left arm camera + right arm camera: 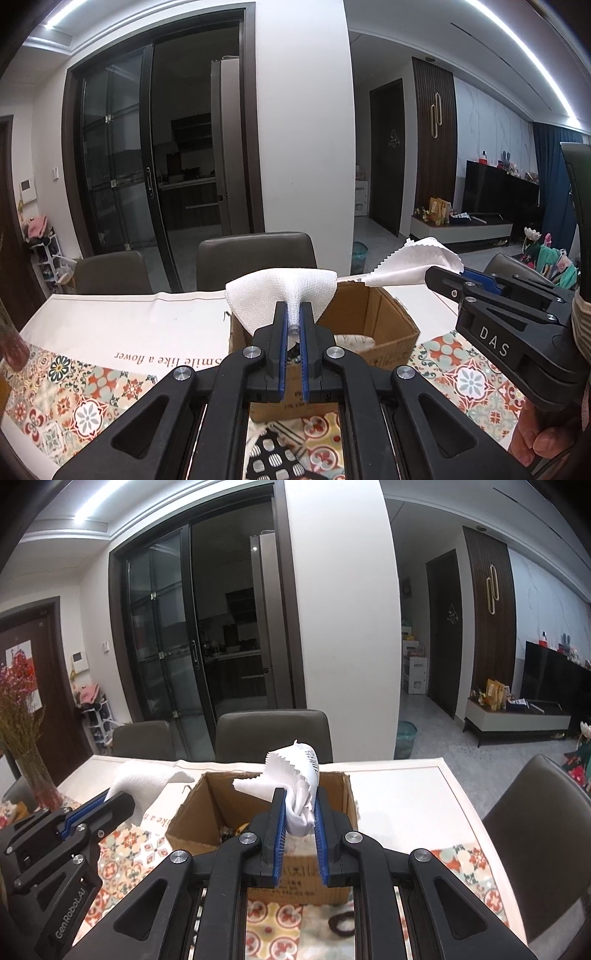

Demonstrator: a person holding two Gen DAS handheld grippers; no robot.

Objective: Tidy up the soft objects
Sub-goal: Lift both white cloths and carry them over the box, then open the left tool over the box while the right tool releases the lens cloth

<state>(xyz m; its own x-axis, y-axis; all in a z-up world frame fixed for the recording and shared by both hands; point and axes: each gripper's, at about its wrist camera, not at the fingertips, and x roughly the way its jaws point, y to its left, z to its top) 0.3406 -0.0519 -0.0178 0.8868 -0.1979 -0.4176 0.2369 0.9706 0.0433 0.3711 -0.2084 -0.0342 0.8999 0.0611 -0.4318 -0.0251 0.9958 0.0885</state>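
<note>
My left gripper [293, 306] is shut on a white waffle-textured cloth [266, 291] that fans out above its fingertips, over the near left wall of an open cardboard box [373, 314]. My right gripper [301, 792] is shut on a bunched white cloth with a zigzag edge [291, 771], held above the same box [199, 812]. Each view also shows the other gripper from the side. The right gripper [430, 275] holds the zigzag cloth [417, 258], and the left gripper [127, 797] holds the waffle cloth [144, 779]. A pale fabric [354, 339] lies inside the box.
The box stands on a table with a floral patterned cloth [85, 402]. A black-and-white patterned fabric [273, 458] lies near the front edge. A glass vase of dried flowers [35, 775] stands at the left. Dark chairs [273, 734] line the far side, one [539, 819] at the right.
</note>
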